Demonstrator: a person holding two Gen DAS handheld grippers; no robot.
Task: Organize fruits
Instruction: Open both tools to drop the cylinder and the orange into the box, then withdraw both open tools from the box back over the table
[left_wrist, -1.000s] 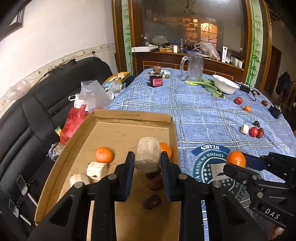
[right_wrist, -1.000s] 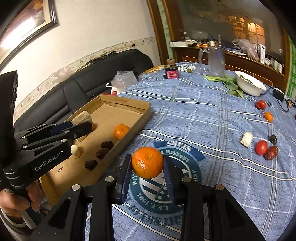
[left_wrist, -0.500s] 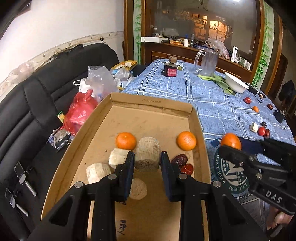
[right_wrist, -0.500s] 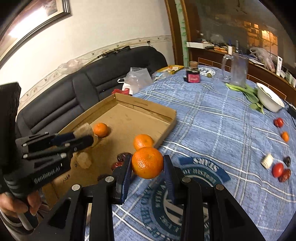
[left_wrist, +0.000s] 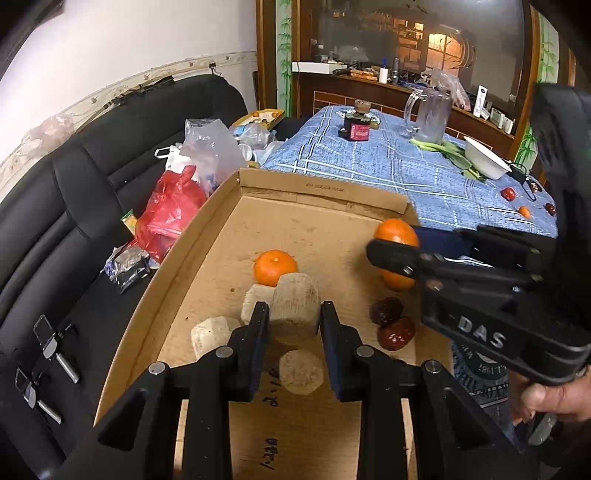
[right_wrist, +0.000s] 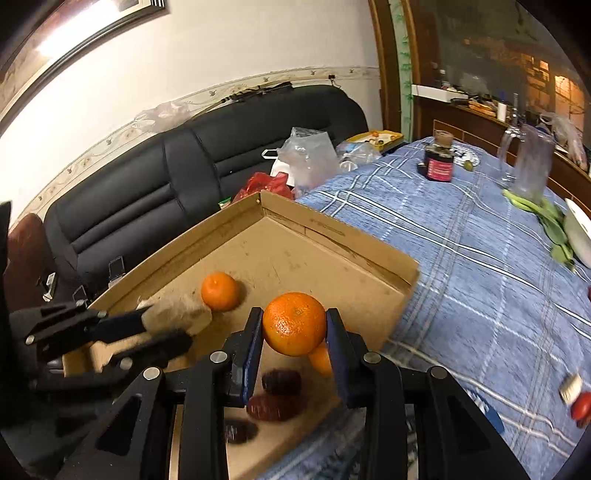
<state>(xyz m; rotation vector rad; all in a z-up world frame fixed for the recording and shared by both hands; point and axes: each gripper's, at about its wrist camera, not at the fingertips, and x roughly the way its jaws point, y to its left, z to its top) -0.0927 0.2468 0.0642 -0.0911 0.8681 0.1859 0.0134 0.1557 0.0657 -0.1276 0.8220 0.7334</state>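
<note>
My left gripper (left_wrist: 294, 325) is shut on a beige cylindrical chunk (left_wrist: 295, 310), held low over the open cardboard box (left_wrist: 321, 188). Right under it lie similar beige chunks (left_wrist: 301, 373) and an orange (left_wrist: 275, 266). My right gripper (right_wrist: 294, 332) is shut on an orange (right_wrist: 294, 323) and hangs above the box's right part, over a second loose orange (right_wrist: 320, 360) and dark red dates (right_wrist: 280, 382). The left wrist view shows the right gripper (left_wrist: 397, 243) coming in from the right. The right wrist view shows the left gripper (right_wrist: 162, 332) at the left.
A black sofa (right_wrist: 184, 173) with plastic bags (left_wrist: 173, 210) borders the box on the left. On the blue checked tablecloth (right_wrist: 461, 258) stand a dark jar (right_wrist: 439, 162), a glass pitcher (right_wrist: 528, 162) and a white bowl (left_wrist: 484, 158). Small red and orange fruits (left_wrist: 509, 193) lie far right.
The right gripper has carried its orange left, from over the tablecloth to over the box. The left gripper has moved further over the box with its chunk, down near the other beige pieces.
</note>
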